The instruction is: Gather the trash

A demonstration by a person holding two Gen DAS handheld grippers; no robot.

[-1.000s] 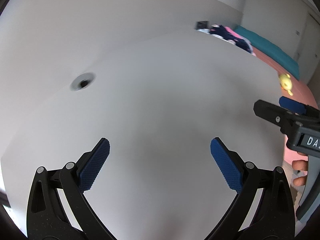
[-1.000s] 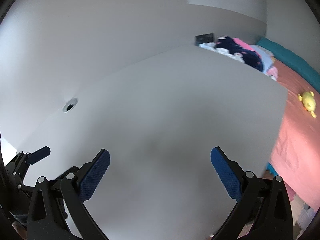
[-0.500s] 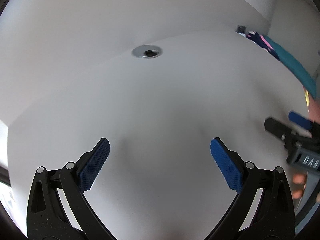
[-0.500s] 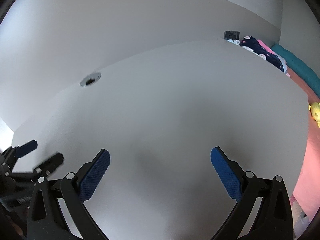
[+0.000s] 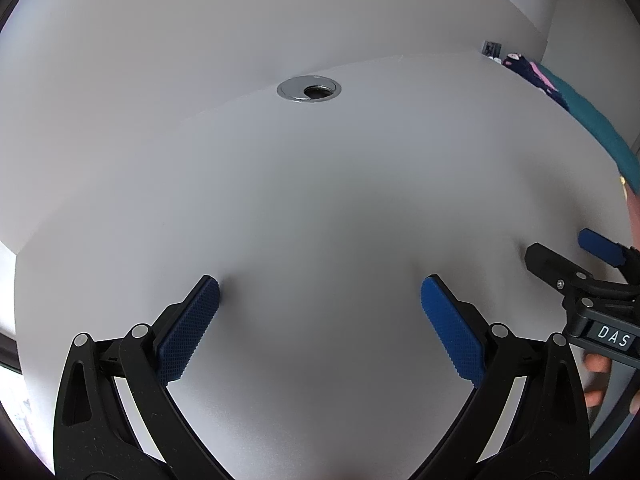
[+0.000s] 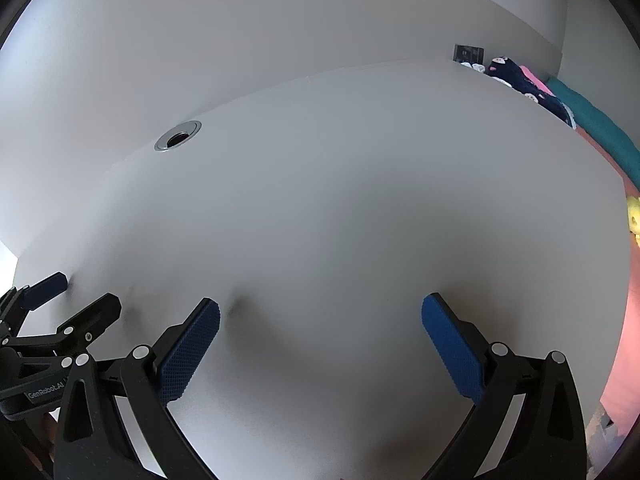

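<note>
Left wrist view fills with a pale grey surface [image 5: 320, 208], its metal cable grommet [image 5: 309, 89] at upper centre, a bed [image 6: 600, 128] at the right edge. Both the left hand-held gripper [image 5: 320, 320] and right hand-held gripper [image 6: 320, 328] hang wide open, holding nothing. No trash shows anywhere, so its weight, stiffness and best hold cannot be judged.

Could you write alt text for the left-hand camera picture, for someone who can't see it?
Two black gripper fingers with blue pads, the left gripper, stand wide open over a bare white desk. A round metal cable hole sits near the desk's far edge, and the right gripper pokes in from the right.
</note>
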